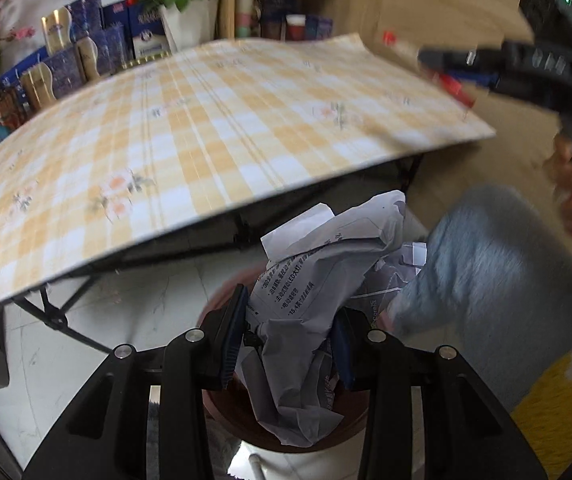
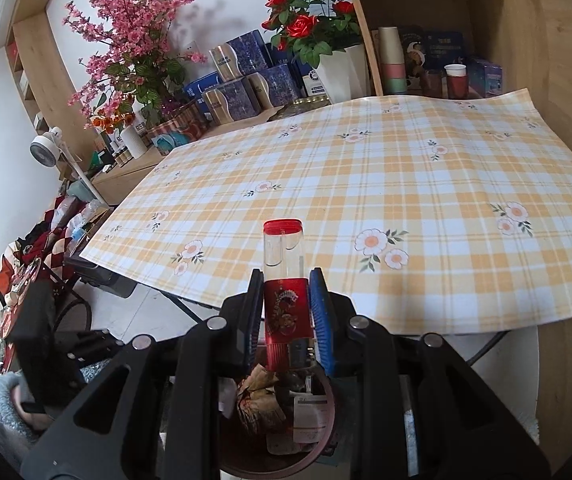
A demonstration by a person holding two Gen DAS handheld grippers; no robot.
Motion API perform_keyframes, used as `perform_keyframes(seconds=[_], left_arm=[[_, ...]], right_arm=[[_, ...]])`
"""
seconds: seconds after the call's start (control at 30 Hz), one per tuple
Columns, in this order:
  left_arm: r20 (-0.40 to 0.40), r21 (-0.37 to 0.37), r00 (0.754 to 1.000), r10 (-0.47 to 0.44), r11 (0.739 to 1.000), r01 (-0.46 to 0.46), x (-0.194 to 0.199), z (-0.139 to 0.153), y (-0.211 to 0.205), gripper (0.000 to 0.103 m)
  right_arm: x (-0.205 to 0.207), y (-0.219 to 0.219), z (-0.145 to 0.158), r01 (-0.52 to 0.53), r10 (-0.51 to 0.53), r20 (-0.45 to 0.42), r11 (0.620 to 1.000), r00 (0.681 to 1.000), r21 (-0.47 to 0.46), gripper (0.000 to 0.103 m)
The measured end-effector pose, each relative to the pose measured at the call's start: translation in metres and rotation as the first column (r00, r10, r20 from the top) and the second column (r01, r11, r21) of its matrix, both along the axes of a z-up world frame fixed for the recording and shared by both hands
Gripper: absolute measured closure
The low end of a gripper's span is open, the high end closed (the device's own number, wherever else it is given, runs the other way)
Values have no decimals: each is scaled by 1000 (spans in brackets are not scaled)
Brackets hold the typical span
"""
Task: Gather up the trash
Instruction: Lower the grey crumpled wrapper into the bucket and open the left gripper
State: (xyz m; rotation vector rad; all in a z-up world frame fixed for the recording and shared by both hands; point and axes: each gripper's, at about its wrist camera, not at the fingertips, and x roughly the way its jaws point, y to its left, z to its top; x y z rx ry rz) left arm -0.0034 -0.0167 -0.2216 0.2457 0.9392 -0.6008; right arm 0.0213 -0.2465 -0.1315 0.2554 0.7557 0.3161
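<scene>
My left gripper (image 1: pixel 292 336) is shut on a crumpled sheet of printed white paper (image 1: pixel 310 280), held just above a round brown-rimmed trash bin (image 1: pixel 222 408) on the floor below the table edge. My right gripper (image 2: pixel 286 304) is shut on a clear plastic bottle with a red label and red cap (image 2: pixel 284 280), held upright over the same bin (image 2: pixel 322 440), which holds a crumpled brown wrapper and paper scraps. The right gripper and its bottle also show, blurred, at the upper right of the left wrist view (image 1: pixel 446 68).
A folding table with a yellow plaid flowered cloth (image 2: pixel 406 200) fills the middle of both views. Behind it stand blue boxes (image 2: pixel 246 80), a rose pot (image 2: pixel 338 68), pink blossoms and wooden shelves with cups. A grey-blue fuzzy sleeve (image 1: pixel 498 280) is at the right. A small fan (image 2: pixel 46 148) stands left.
</scene>
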Motion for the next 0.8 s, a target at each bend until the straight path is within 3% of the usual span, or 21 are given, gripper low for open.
perform_keyframes(seconds=[0.2, 0.43, 0.53, 0.63, 0.7, 0.8], left_arm=[[-109, 56, 993, 36, 998, -30, 15, -36, -7, 65], [-189, 114, 982, 10, 993, 12, 24, -63, -30, 63], [-178, 142, 984, -8, 989, 34, 23, -67, -39, 56], [-175, 144, 984, -9, 989, 35, 25, -70, -38, 43], [-180, 134, 984, 10, 991, 14, 29, -70, -34, 35], [-176, 97, 982, 64, 994, -47, 35, -65, -21, 33]], right_arm=[[-11, -1, -2, 7, -7, -7, 1000, 1000, -5, 76], [-20, 7, -10, -11, 11, -25, 1000, 1000, -23, 76], [-21, 10, -14, -20, 19, -34, 999, 999, -25, 76], [-21, 12, -16, -24, 23, -36, 999, 999, -25, 76], [-22, 13, -18, -24, 23, -37, 999, 999, -20, 76], [-23, 14, -22, -21, 20, -41, 1000, 999, -19, 76]])
